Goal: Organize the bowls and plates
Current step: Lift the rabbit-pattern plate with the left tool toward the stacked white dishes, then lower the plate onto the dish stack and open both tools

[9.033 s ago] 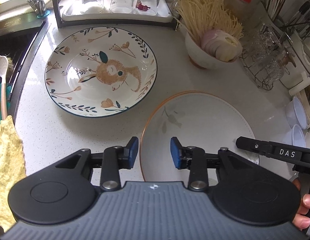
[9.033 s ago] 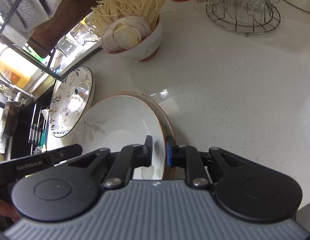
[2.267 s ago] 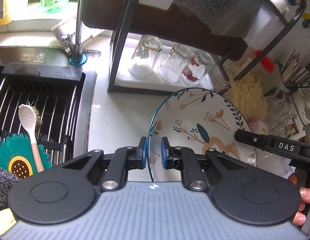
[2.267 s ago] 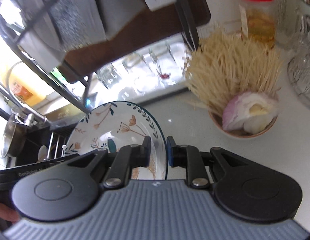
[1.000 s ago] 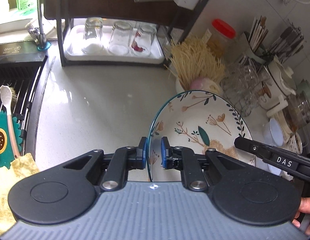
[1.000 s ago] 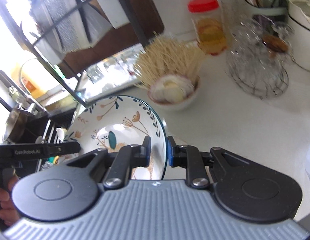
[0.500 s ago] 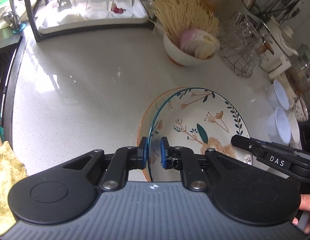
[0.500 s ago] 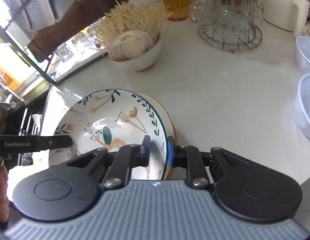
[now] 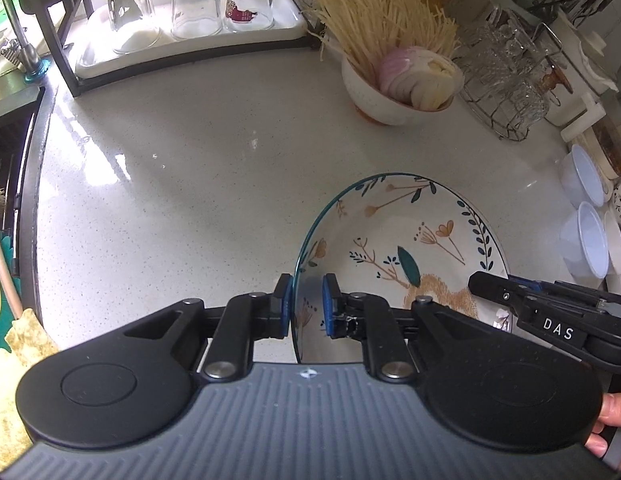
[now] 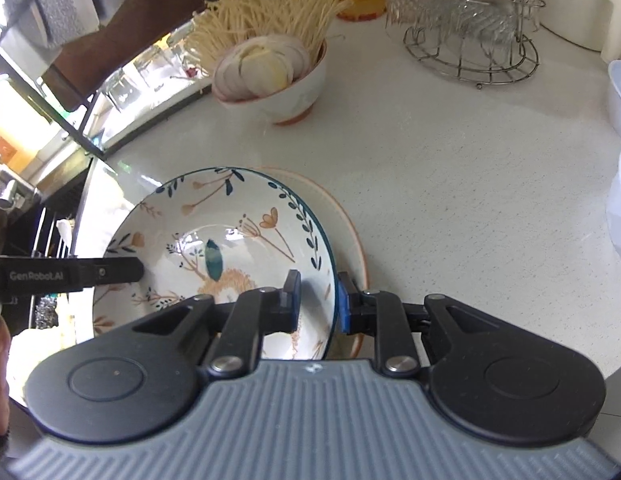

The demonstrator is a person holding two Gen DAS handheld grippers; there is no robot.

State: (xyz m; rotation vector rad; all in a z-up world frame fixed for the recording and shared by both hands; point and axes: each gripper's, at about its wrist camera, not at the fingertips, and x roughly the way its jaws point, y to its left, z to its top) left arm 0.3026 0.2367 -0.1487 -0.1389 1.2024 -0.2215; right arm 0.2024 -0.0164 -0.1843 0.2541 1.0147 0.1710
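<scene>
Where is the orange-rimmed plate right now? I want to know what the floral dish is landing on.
In the right wrist view the orange-rimmed plate lies on the counter directly under the floral dish, only its right edge showing.

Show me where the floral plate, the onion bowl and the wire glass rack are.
floral plate (image 10: 230, 240): right wrist view, on its painted centre.
onion bowl (image 10: 298, 96): right wrist view, on its outer wall.
wire glass rack (image 10: 470, 60): right wrist view, on its base ring.
</scene>
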